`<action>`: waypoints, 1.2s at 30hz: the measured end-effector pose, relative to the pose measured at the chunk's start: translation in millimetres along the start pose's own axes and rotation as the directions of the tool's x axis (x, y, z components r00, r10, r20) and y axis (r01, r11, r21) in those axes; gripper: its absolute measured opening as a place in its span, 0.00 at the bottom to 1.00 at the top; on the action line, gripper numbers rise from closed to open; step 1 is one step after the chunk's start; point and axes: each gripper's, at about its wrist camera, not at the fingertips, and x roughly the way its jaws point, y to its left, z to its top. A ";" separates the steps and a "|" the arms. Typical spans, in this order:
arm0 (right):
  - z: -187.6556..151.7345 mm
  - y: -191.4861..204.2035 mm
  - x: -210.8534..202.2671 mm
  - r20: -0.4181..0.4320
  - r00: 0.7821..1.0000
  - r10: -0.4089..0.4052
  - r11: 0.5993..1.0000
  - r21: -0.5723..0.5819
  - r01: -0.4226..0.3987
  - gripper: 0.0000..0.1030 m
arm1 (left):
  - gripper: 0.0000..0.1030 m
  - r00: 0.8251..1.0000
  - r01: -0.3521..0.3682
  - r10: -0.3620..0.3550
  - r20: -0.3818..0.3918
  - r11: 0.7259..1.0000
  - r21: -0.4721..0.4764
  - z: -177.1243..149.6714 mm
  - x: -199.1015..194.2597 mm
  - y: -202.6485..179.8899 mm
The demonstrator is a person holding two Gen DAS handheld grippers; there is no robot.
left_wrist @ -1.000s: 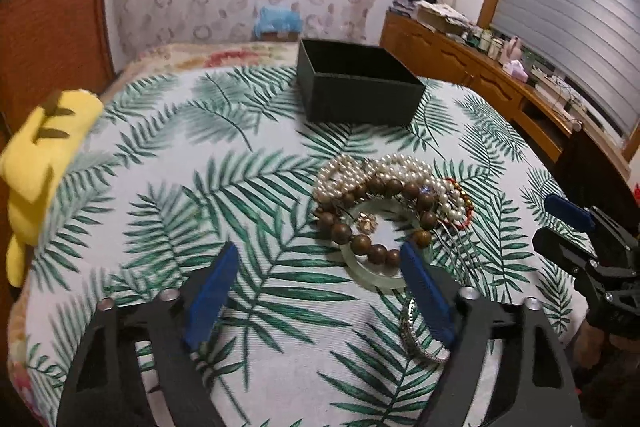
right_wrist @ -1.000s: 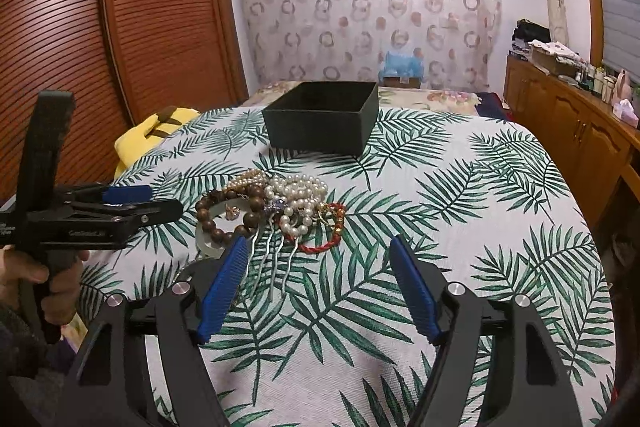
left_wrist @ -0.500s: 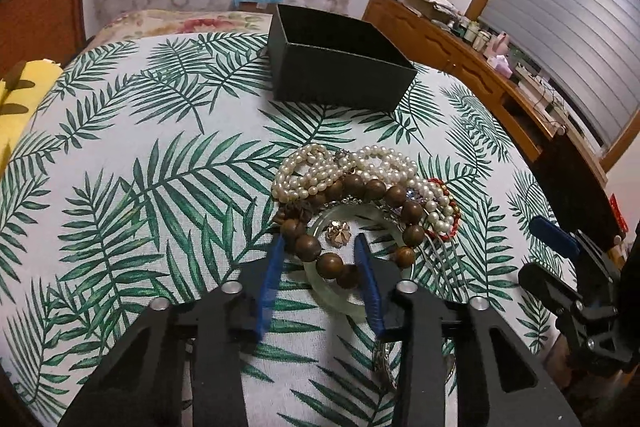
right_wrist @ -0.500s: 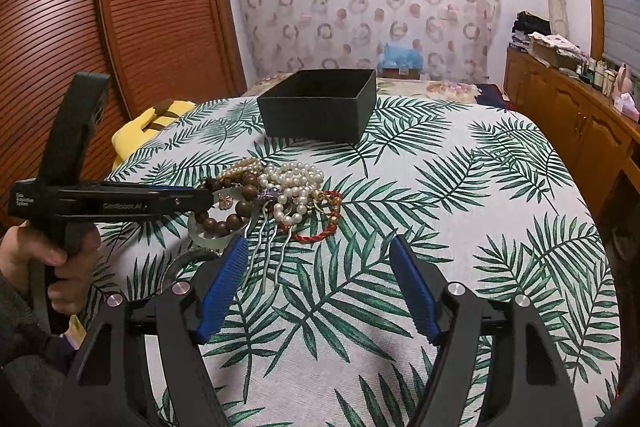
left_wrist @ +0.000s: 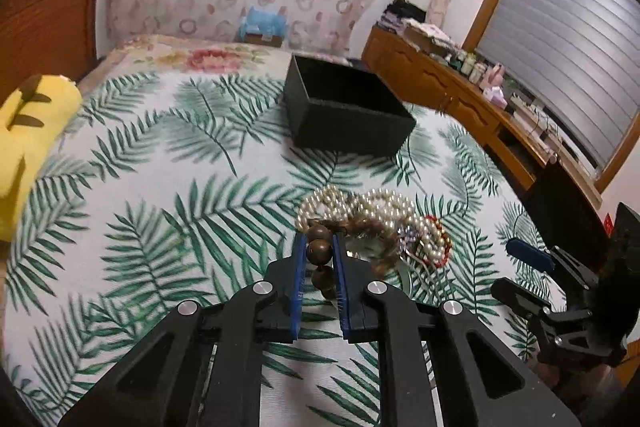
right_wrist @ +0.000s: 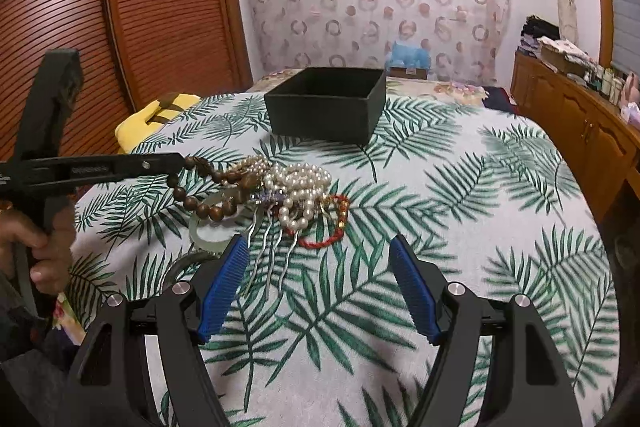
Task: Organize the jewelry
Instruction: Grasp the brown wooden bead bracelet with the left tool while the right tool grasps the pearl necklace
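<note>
Left wrist view
Left hand-held gripper (left_wrist: 319,251): its ribbed blue pads have just been closing and now clamp a round bead of the wooden bead bracelet (left_wrist: 319,251); more glossy brown beads hang between the black jaws.
Jewelry pile (left_wrist: 384,227): just beyond the pads, on the palm-leaf tablecloth (left_wrist: 160,195); creamy pearl strands (left_wrist: 386,205), a red beaded bracelet (left_wrist: 440,247).
Black box (left_wrist: 348,111): square, matte, open-topped, well beyond the pile.

Right wrist view
Right hand-held gripper (right_wrist: 320,281): blue ribbed pads wide apart, nothing between them, near the pile.
Bracelet: one end lifted off the cloth at the left gripper's tip, the rest sagging back to a pale green bangle (right_wrist: 210,227) lying flat.
Hair comb (right_wrist: 272,243): thin wavy metal prongs, pointing towards the camera.
Hand (right_wrist: 44,247): wrapped round the left gripper's black handle.
</note>
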 end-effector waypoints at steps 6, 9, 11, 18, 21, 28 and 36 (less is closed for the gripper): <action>14.6 -4.9 4.7 0.007 1.000 -0.009 1.000 -0.024 0.009 0.66 | 0.12 0.998 -0.026 0.024 0.055 0.999 0.019 4.7 -17.7 2.9; 15.8 -9.9 8.0 -0.004 1.000 -0.005 1.000 -0.021 0.005 0.63 | 0.12 0.996 -0.031 0.028 0.086 0.999 0.032 5.7 -29.3 0.9; 13.7 -11.4 10.9 -0.019 1.000 -0.002 1.000 -0.017 0.002 0.59 | 0.12 0.994 -0.038 0.033 0.104 0.998 0.042 5.8 -35.0 -0.8; 15.5 -8.3 24.8 -0.062 0.998 0.030 0.999 -0.027 -0.032 0.43 | 0.12 0.989 -0.041 0.030 0.143 0.996 0.074 2.8 -49.5 -10.5; 22.5 -2.7 35.0 -0.077 0.996 0.052 0.997 -0.048 -0.056 0.33 | 0.12 0.988 -0.044 0.032 0.153 0.996 0.081 2.8 -51.4 -14.3; 30.2 -1.4 68.1 -0.158 0.984 0.079 0.995 -0.044 -0.087 0.22 | 0.12 0.987 -0.043 0.029 0.159 0.995 0.086 3.9 -53.9 -15.4; 32.2 -7.8 78.6 -0.203 0.972 0.122 0.992 0.010 -0.123 0.21 | 0.12 0.988 -0.043 0.030 0.153 0.996 0.083 2.4 -52.6 -13.2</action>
